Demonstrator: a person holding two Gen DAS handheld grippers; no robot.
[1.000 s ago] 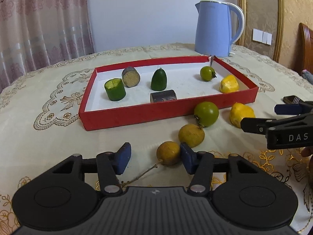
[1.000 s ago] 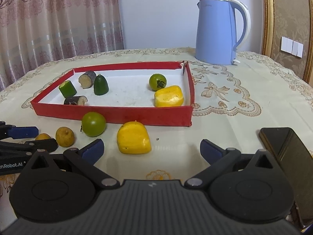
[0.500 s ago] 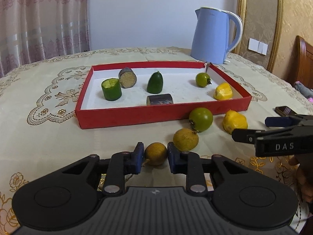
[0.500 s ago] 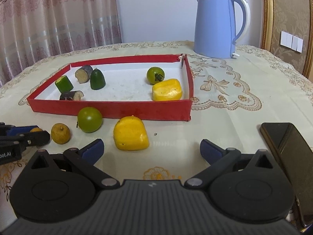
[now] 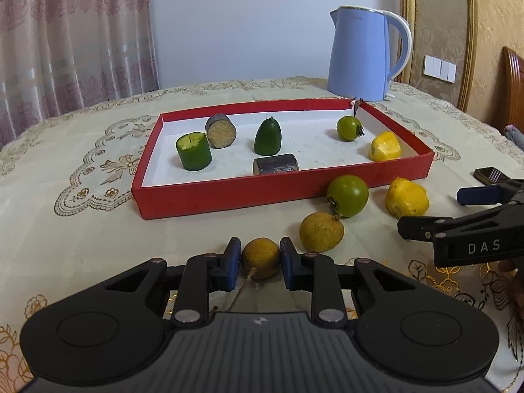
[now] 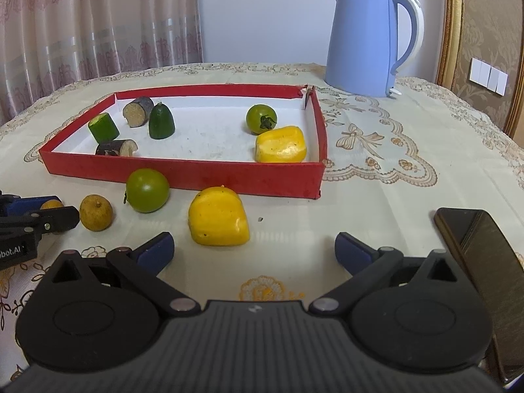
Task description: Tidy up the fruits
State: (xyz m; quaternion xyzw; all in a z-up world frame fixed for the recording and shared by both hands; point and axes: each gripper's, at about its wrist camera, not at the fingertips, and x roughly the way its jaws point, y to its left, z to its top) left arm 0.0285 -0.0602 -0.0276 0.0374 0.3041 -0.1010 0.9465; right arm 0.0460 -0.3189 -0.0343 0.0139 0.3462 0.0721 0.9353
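My left gripper pinches a small yellow fruit on the tablecloth, in front of the red tray. My right gripper is spread wide over the cloth, a yellow chunk just ahead.

right gripper: I see jaws wide apart, nothing between
yellow fruit: just beyond my fingers, near red tray front wall
phone: right, near edge
left gripper: far left

Pale wall, pink curtains, embroidered tablecloth, wooden chair
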